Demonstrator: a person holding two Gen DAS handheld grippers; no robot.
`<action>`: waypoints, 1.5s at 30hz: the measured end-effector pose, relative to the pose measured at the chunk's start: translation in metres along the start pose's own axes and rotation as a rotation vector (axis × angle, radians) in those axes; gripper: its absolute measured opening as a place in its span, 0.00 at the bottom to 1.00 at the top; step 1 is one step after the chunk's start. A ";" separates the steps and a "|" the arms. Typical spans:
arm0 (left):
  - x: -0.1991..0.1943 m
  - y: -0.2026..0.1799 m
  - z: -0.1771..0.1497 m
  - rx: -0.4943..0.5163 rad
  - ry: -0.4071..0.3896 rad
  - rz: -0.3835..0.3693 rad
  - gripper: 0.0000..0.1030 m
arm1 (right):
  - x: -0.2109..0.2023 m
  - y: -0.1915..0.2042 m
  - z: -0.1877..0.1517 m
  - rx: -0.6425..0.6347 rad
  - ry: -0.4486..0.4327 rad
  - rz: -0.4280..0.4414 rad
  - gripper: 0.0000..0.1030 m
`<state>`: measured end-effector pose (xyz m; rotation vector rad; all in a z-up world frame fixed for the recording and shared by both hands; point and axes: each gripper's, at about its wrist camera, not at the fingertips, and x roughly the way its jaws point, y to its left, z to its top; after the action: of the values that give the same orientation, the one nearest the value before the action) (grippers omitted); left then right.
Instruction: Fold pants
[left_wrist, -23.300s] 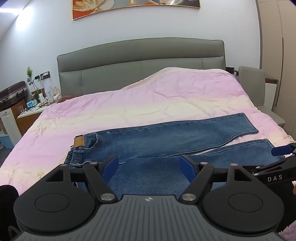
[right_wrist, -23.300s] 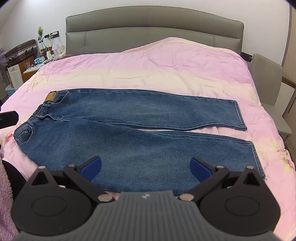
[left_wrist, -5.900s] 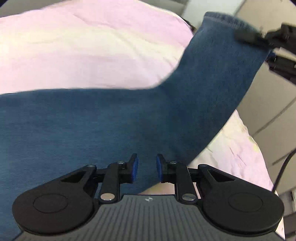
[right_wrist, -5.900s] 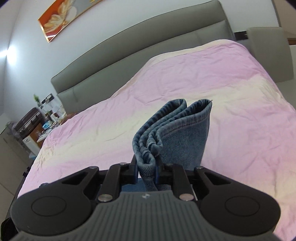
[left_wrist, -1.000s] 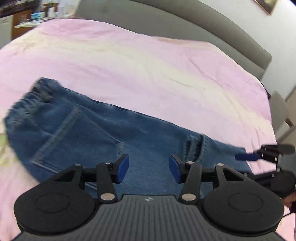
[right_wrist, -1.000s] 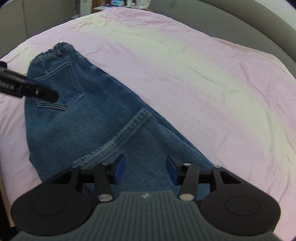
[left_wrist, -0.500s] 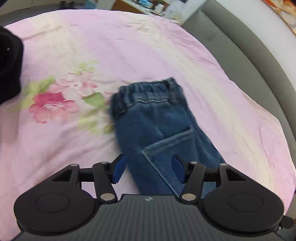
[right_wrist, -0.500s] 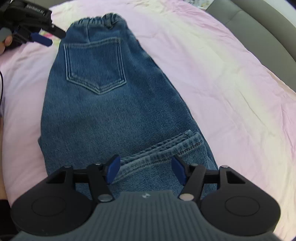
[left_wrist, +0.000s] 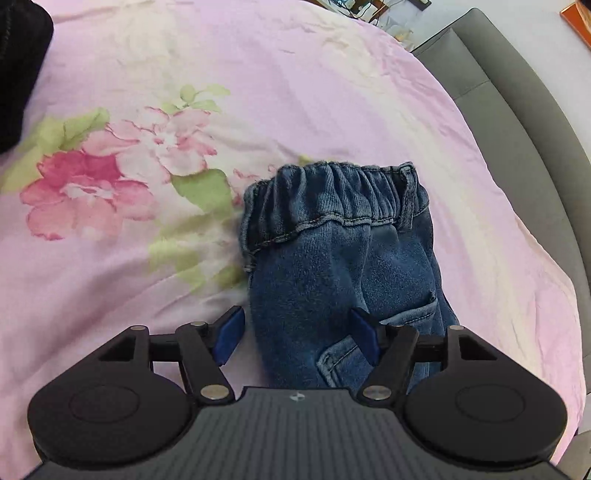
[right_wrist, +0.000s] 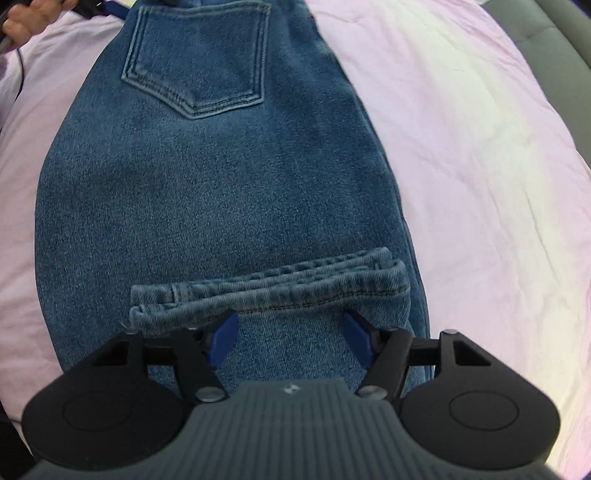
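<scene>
Both the left gripper (left_wrist: 297, 334) and right gripper (right_wrist: 290, 338) have just been spread wider above the folded blue denim pants (right_wrist: 221, 192); nothing is pinched.

I'm looking down on the jeans (right_wrist: 229, 192), folded lengthwise on the pink bedspread (right_wrist: 480, 166), back pocket (right_wrist: 195, 59) near the top. The leg hems (right_wrist: 280, 288) lie doubled back across the denim. My right gripper (right_wrist: 290, 338) hangs just below those hems; its jaws have just been opening and stand apart, pressing nothing. A hand (right_wrist: 33, 18) shows at the top-left corner. The grey headboard (right_wrist: 554, 48) runs along the bed's right edge.
</scene>
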<state>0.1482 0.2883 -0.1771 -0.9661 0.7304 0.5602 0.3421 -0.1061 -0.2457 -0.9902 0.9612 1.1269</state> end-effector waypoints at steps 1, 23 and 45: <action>0.002 -0.001 0.000 0.001 -0.003 0.000 0.74 | 0.002 -0.003 0.001 0.007 0.005 0.017 0.61; -0.071 -0.072 -0.041 0.375 -0.252 -0.202 0.47 | 0.000 0.006 0.013 0.134 0.057 -0.078 0.62; -0.020 -0.232 -0.353 1.651 -0.247 -0.081 0.47 | -0.115 0.022 -0.163 0.636 -0.059 -0.167 0.64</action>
<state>0.1952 -0.1322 -0.1694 0.6021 0.6520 -0.1099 0.2853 -0.2880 -0.1834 -0.5029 1.0725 0.6372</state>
